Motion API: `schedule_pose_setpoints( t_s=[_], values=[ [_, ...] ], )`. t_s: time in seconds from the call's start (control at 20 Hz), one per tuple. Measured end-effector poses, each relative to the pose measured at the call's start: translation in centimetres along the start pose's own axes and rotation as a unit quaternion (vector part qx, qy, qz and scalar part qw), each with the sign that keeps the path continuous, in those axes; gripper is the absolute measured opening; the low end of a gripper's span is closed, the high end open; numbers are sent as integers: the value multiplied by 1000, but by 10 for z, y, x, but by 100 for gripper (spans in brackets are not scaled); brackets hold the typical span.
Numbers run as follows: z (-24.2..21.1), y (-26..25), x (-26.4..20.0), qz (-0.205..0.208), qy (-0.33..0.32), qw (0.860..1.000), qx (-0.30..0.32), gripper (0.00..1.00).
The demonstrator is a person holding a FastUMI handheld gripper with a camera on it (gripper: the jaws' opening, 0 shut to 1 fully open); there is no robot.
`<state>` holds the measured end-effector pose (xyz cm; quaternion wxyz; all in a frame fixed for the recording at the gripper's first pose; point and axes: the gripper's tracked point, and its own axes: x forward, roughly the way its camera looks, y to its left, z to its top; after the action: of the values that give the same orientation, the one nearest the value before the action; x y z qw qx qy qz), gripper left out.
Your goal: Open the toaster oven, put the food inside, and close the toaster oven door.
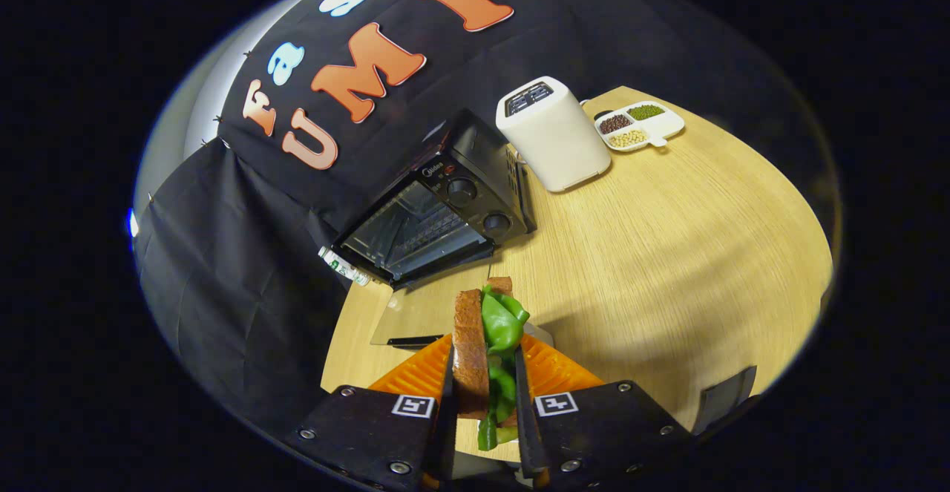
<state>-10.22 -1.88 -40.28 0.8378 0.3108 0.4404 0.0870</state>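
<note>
A staged kitchen booth: toaster oven (434,206), toaster (553,136) (black cloth behind).

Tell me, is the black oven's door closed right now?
No, the toaster oven has its glass door folded down flat on the table, while the gripper holds the sandwich.

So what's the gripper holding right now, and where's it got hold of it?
The gripper is shut on the sandwich, one finger pressing each bread face, gripping its near half; lettuce sticks out between the slices.
</note>
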Motion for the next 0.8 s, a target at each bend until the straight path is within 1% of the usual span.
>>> schedule_pose_setpoints(
  t_s=[0.25,0.35,0.4,0.55,0.7,0.8],
  values=[
    [21,47,11,36,-48,998,-2,35],
    [23,55,33,28,-71,997,7,35],
    [22,63,45,31,-75,997,12,35],
    [19,94,73,62,-73,995,38,35],
    [22,106,103,54,-79,994,53,35],
    [24,118,118,61,-82,992,69,35]
  ],
)
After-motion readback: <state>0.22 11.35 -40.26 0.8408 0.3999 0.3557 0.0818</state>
